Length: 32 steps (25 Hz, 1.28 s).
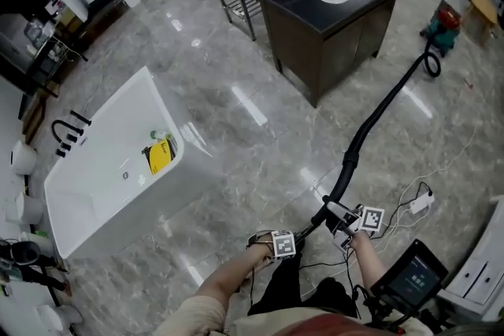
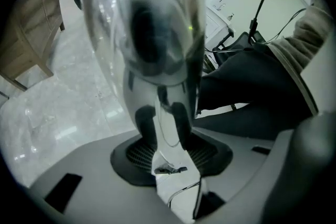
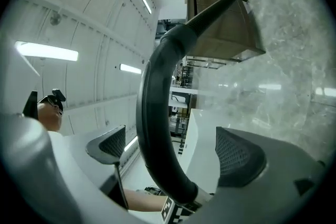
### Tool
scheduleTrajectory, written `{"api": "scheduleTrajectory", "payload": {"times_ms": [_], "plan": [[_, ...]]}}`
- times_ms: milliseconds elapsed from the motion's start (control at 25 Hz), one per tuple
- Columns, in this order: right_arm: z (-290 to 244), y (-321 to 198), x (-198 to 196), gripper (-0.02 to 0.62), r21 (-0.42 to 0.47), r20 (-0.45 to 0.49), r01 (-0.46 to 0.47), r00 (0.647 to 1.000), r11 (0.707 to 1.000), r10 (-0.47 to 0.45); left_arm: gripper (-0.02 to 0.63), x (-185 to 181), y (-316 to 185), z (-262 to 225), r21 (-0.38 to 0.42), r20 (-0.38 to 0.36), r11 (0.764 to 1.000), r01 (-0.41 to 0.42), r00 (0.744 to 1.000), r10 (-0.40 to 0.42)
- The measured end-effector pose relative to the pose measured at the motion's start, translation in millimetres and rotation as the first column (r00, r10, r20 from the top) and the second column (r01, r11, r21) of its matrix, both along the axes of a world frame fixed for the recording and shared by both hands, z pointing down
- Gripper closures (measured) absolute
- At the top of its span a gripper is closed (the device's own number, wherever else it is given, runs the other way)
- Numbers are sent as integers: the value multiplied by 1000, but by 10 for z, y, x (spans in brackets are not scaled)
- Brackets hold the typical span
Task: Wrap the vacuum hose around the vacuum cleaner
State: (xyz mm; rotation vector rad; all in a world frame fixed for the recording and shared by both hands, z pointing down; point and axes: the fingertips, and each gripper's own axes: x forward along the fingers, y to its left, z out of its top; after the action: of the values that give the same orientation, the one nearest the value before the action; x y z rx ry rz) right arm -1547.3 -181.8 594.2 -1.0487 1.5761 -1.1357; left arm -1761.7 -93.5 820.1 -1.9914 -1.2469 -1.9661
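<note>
Among bathroom fittings on a polished stone floor (image 1: pixel 236 106), a person holds a gripper in each hand with the vacuum hose (image 1: pixel 386 102) raised between them. The left gripper (image 2: pixel 164 118) is clamped on the hose's glossy, rigid end piece (image 2: pixel 152 34), a pad pressing on either side. The right gripper (image 3: pixel 170 152) stands wide open; the black hose passes between its jaws and touches neither pad.

From the hands the hose runs in one long line past a dark vanity (image 1: pixel 331 35) to the vacuum cleaner (image 1: pixel 442 26), a small green-and-red canister well apart from the person; a white bathtub (image 1: pixel 193 165) sits to the left. None of the hose lies around the canister yet.

The hose looks light and pliant but springy, likely to resist a tight coil and slide on smooth pads. The stiff end piece offers the surer hold; the free gripper would best close on the flexible black length just beyond it, ready to feed loops once the canister is near.
</note>
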Motion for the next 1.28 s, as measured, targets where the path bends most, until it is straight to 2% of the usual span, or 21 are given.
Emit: {"api": "scheduleTrajectory", "payload": {"times_ms": [80,240,280,560,840,1040,1280], "plan": [[-206,-80,-77,62,13,-16,37,999,999,-37,436,44,36,-110,-6,-19,1000,1,1000,-2],[-423,-154,-174,385,-17,-89,69,994,997,-71,436,65,-2,-279,5,-35,1000,-15,999,15],[-461,-168,-197,400,-23,-106,75,991,997,-77,436,49,-27,-315,8,-37,1000,-14,999,15],[-835,-395,-377,427,-13,-162,133,978,991,-133,436,-75,-368,-583,65,-39,997,-43,998,45],[-1098,-460,-336,439,-56,-223,39,974,998,-50,436,-13,-608,-782,125,-91,992,-20,995,32],[-1352,-316,-203,439,-61,-265,16,964,998,-32,436,251,-608,-994,146,-165,989,21,986,3],[-1561,-91,-99,439,-33,-288,6,958,999,-15,436,440,-509,-1127,174,-184,985,16,983,16]]}}
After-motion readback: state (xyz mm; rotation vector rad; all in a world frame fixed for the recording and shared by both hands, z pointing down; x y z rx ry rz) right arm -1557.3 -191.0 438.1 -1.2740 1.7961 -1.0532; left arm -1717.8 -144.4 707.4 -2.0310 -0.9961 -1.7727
